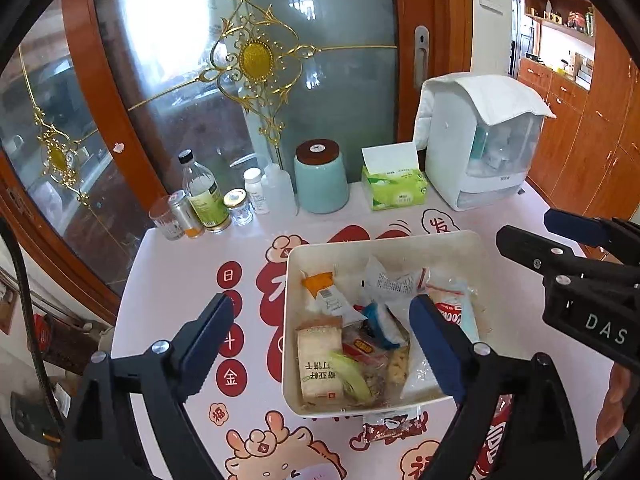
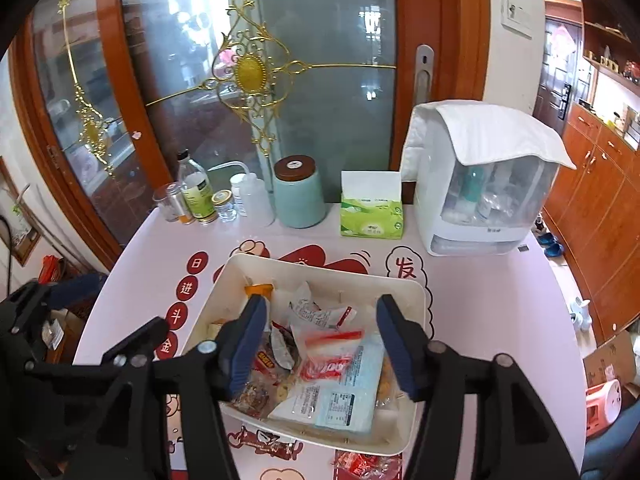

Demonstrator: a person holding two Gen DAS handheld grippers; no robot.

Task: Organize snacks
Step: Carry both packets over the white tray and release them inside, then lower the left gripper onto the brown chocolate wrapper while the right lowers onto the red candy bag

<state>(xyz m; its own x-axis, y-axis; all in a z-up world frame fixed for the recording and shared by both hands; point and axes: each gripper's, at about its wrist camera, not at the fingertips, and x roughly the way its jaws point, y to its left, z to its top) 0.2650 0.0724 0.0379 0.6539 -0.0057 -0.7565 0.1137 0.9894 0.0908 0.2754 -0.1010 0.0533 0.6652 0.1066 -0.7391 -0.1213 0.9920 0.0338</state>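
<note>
A cream plastic bin sits on the pink printed table and holds several wrapped snacks, among them a cracker pack and a red and white pack. My left gripper is open and empty, hovering above the bin's front. In the right wrist view the bin lies under my right gripper, which is open and empty above a light blue packet. A red snack packet lies on the table in front of the bin; it also shows in the left wrist view.
Along the back stand small bottles and jars, a teal canister, a green tissue pack and a white cloth-covered storage box. A glass door with gold trim is behind. The right gripper's body shows at the right.
</note>
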